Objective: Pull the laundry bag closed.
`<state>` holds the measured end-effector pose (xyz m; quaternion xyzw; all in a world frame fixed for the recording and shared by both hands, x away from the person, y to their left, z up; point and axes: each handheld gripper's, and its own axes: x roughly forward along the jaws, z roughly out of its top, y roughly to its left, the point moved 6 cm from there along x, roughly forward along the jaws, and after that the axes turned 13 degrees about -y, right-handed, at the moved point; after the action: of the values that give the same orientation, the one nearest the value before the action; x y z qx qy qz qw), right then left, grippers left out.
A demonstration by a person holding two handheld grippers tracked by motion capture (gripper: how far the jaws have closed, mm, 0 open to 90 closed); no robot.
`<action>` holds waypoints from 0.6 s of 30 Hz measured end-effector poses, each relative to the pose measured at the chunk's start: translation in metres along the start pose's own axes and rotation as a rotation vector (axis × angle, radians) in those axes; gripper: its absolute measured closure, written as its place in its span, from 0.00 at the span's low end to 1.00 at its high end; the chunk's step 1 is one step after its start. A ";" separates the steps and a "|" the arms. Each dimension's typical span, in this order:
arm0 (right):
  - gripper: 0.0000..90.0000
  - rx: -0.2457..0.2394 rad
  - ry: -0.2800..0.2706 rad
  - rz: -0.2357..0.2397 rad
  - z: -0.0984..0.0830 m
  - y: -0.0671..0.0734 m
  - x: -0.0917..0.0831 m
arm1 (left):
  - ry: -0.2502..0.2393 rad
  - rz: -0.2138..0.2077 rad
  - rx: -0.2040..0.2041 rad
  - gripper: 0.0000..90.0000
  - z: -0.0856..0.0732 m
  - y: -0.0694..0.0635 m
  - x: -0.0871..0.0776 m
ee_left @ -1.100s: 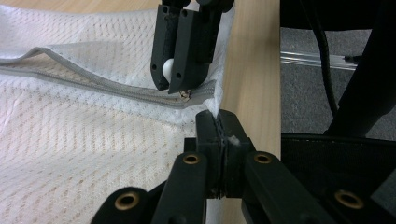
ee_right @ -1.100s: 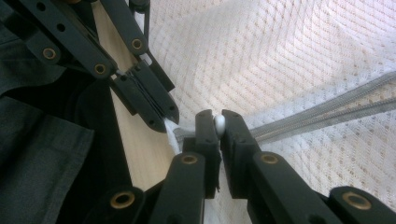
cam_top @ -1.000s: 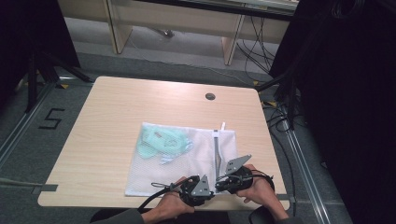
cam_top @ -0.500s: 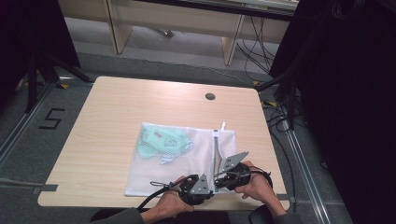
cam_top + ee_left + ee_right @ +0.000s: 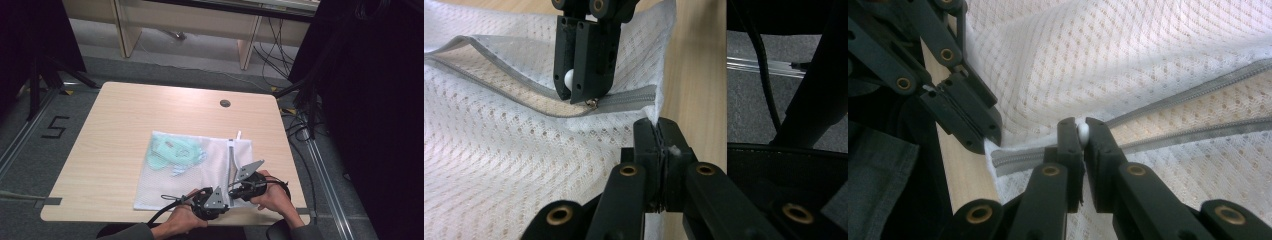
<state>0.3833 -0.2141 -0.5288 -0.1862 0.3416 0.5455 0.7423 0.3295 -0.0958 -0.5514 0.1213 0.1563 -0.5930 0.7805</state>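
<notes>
While zipping the bag (image 5: 200, 172) at lower centre | left gripper (image 5: 658, 131) clamps corner | right gripper (image 5: 1083, 131) pinches pull (image 5: 1082, 132) | draw along zipper (image 5: 1198, 87), keeping mesh taut, grip steady.

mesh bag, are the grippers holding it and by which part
Yes, both. The left gripper is shut on the corner of the mesh bag at the zip's end; the right gripper is shut on the white zipper pull.

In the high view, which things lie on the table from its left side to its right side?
Green garment inside the mesh bag → left gripper → grey zipper → right gripper.
</notes>
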 end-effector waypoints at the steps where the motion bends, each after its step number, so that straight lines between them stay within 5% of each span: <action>1: 0.96 0.003 -0.002 0.003 0.000 0.000 0.001 | 0.005 -0.005 0.002 0.98 0.000 0.000 0.000; 7: 0.96 0.028 0.006 0.004 0.001 0.001 0.001 | 0.003 0.002 -0.001 0.98 0.000 0.000 0.000; 11: 0.96 -0.018 0.003 0.002 0.002 -0.005 0.003 | 0.013 -0.005 0.007 0.98 0.000 0.000 -0.001; 14: 0.96 0.024 0.017 -0.007 0.002 -0.003 0.002 | 0.013 -0.004 0.007 0.98 0.000 0.000 -0.001; 18: 0.96 0.000 0.008 -0.006 0.003 -0.007 0.003 | 0.004 0.000 0.003 0.98 0.000 0.000 0.000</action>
<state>0.3908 -0.2125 -0.5300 -0.1896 0.3441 0.5427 0.7424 0.3294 -0.0957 -0.5513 0.1239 0.1570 -0.5932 0.7798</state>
